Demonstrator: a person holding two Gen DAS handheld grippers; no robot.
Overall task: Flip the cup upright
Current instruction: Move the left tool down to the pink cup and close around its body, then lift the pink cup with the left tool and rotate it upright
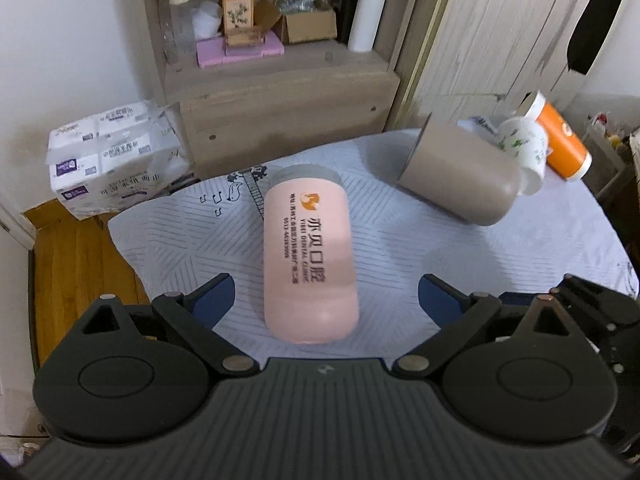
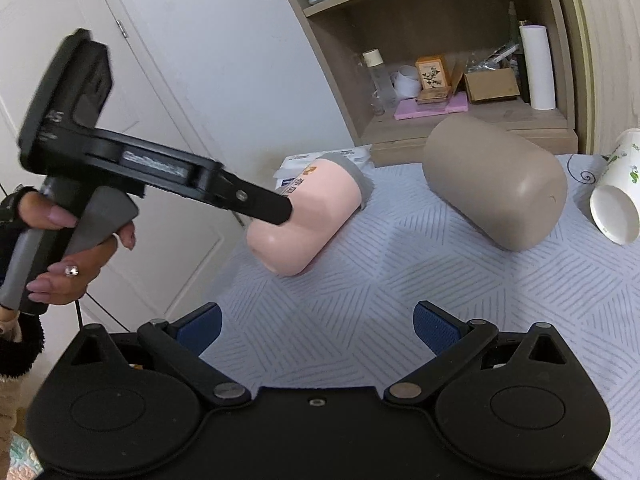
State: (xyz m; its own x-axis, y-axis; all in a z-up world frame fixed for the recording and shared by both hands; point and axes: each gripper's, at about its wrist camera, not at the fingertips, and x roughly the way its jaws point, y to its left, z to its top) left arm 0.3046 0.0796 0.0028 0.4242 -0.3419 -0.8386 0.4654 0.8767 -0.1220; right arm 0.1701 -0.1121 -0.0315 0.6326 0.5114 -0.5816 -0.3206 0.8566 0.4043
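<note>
A pink cup (image 1: 308, 252) with orange and black print lies on its side on the patterned tablecloth (image 1: 400, 280), its closed base toward me and its grey rim pointing away. My left gripper (image 1: 326, 300) is open, its blue pads on either side of the cup's base and apart from it. In the right wrist view the same pink cup (image 2: 312, 216) lies left of centre with the left gripper's black finger (image 2: 260, 204) beside it. My right gripper (image 2: 316, 330) is open and empty above bare cloth (image 2: 360, 280).
A taupe cup (image 1: 460, 178) lies on its side at the back right, also in the right wrist view (image 2: 496, 184). A white floral paper cup (image 1: 524, 148) and an orange cup (image 1: 564, 140) lie behind it. A wooden shelf unit (image 1: 280, 92) stands beyond the table; a tissue pack (image 1: 112, 152) sits on the floor.
</note>
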